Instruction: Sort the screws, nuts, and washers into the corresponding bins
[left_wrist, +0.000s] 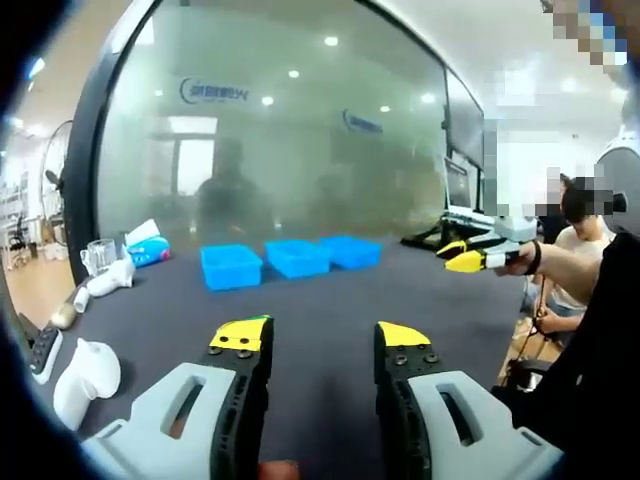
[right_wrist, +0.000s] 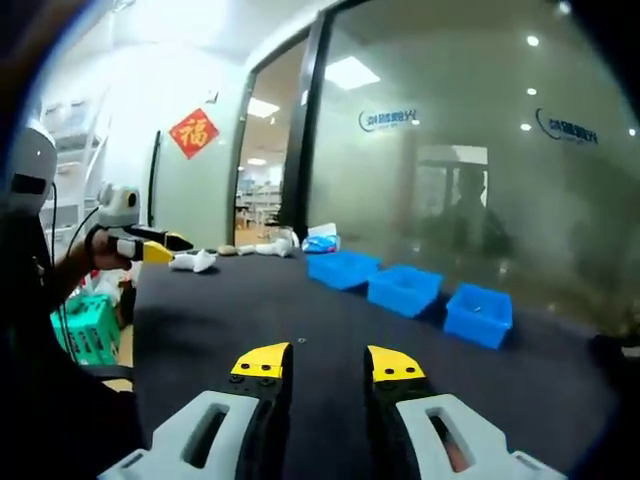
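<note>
Three blue bins (left_wrist: 231, 266) (left_wrist: 297, 257) (left_wrist: 352, 250) stand in a row at the far side of the dark table (left_wrist: 320, 300), in front of a frosted glass wall. My left gripper (left_wrist: 320, 338) hovers open over bare tabletop, well short of the bins, with nothing between its yellow-tipped jaws. The right gripper (left_wrist: 465, 255) comes in from the right, held in a hand above the table edge. In the right gripper view the same bins (right_wrist: 342, 268) (right_wrist: 404, 288) (right_wrist: 478, 313) run diagonally ahead, and my right gripper (right_wrist: 328, 362) is open and holds nothing. A tiny speck (right_wrist: 300, 341) lies just ahead of it, too small to identify.
White objects (left_wrist: 85, 375) (left_wrist: 110, 280), a clear cup (left_wrist: 98, 255), a tissue pack (left_wrist: 148, 245) and a remote (left_wrist: 45, 350) sit along the table's left end. A seated person (left_wrist: 585, 240) is at the right. A green crate (right_wrist: 90, 325) stands beside the table.
</note>
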